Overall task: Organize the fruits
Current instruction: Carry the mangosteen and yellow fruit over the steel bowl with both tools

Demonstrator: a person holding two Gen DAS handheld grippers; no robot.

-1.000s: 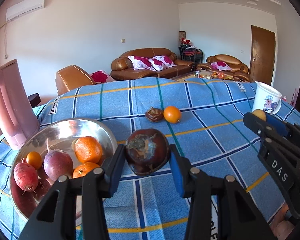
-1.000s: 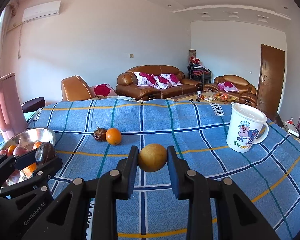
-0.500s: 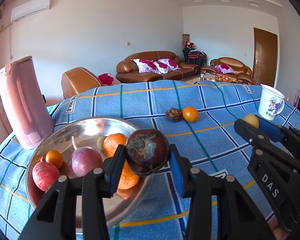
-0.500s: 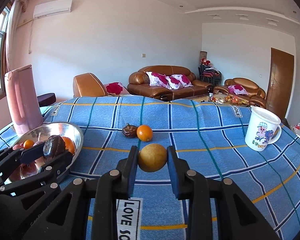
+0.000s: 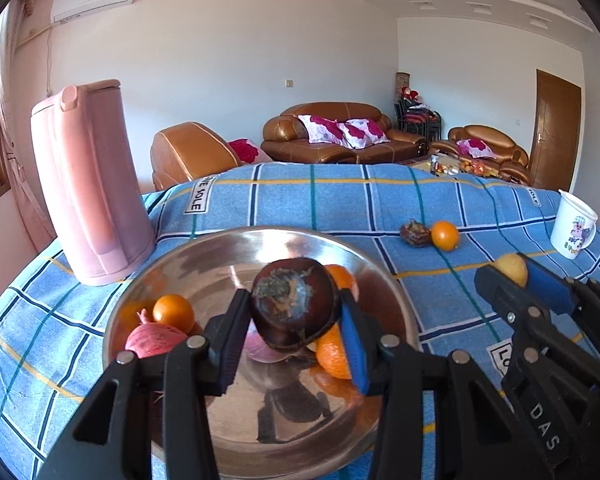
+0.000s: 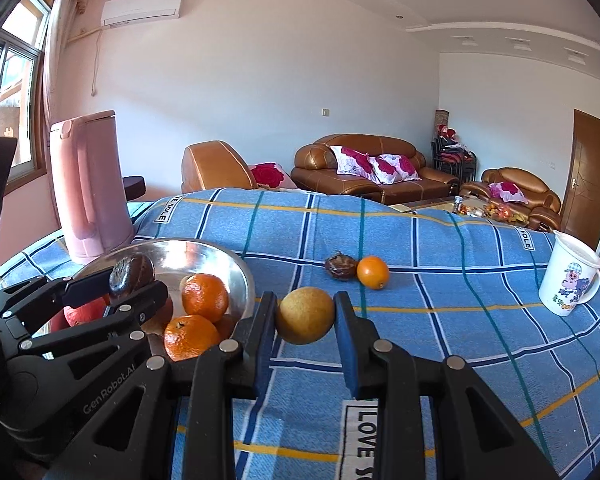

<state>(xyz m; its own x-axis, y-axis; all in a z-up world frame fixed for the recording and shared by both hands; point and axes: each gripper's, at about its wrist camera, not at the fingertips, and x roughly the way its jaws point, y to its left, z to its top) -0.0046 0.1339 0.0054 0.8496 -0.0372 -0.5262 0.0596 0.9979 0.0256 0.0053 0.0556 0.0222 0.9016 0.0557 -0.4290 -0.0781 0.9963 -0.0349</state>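
My left gripper (image 5: 294,312) is shut on a dark brown fruit (image 5: 294,310) and holds it over the steel bowl (image 5: 236,248). The bowl holds oranges (image 5: 173,313), a red fruit (image 5: 154,340) and more, partly hidden by the gripper. My right gripper (image 6: 305,316) is shut on a yellow round fruit (image 6: 305,315), just right of the bowl (image 6: 236,276) above the cloth. It also shows in the left wrist view (image 5: 510,270). A wrinkled brown fruit (image 6: 341,267) and a small orange (image 6: 373,272) lie together on the blue checked cloth (image 6: 440,280).
A tall pink kettle (image 5: 88,184) stands just left of and behind the bowl. A white cartoon mug (image 6: 570,280) stands at the right edge of the table. Brown sofas (image 6: 372,168) and a door are beyond the table.
Both grippers moved left with their fruits. The left gripper went from beside the bowl to over it. The right gripper came up next to the bowl's right rim.
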